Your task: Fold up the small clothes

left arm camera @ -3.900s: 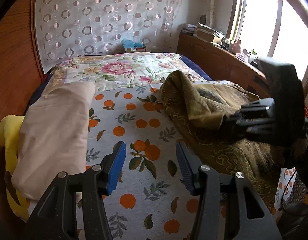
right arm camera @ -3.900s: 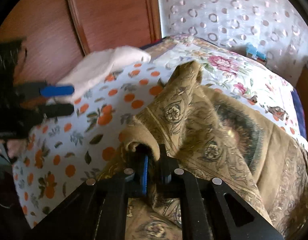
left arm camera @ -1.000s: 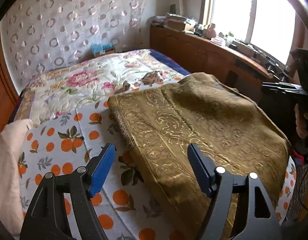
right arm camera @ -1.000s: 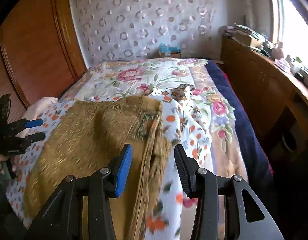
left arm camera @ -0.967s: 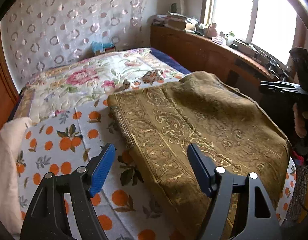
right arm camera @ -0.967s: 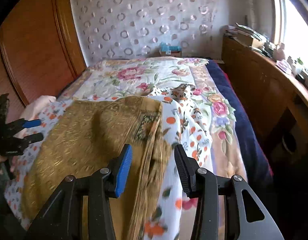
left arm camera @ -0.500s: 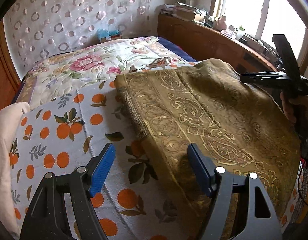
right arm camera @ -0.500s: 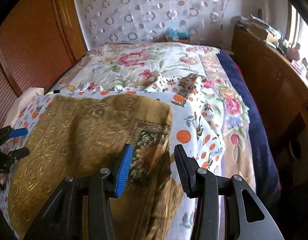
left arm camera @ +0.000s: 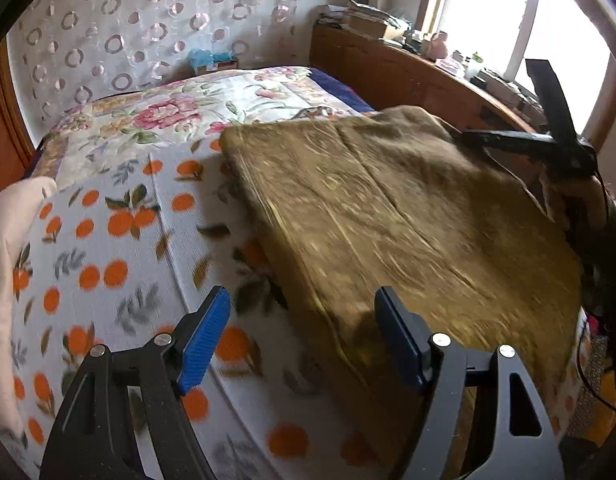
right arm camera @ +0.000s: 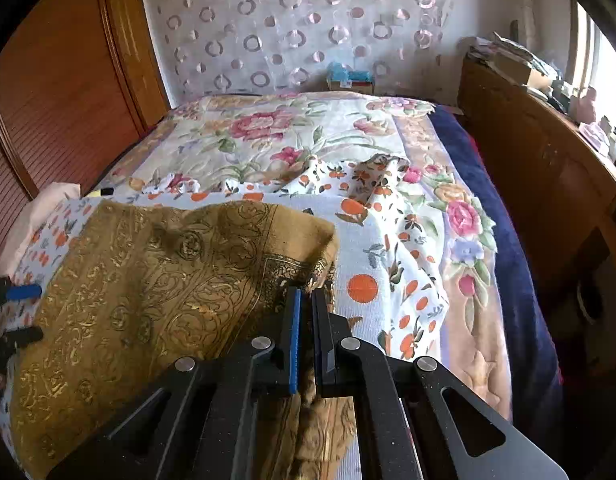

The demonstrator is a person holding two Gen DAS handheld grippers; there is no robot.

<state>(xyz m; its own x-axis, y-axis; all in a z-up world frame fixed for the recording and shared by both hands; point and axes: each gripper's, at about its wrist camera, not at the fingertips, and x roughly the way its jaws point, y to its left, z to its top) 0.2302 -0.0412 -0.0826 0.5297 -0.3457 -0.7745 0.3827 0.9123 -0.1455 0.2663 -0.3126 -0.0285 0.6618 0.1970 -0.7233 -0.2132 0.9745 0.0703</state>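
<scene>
One floral bed beside wooden cabinet, ring-patterned curtain behind

grippers: 2; gold cloth: 1; orange-print sheet: 1; pink pillow: 1

Gold paisley cloth, folded over on the bed

The olive-gold cloth with its shiny scroll pattern lies mostly flat and doubled over on the orange-print sheet at the bed's near right side; its far right corner is lifted off the bed, and a crease runs down the middle.
</scene>
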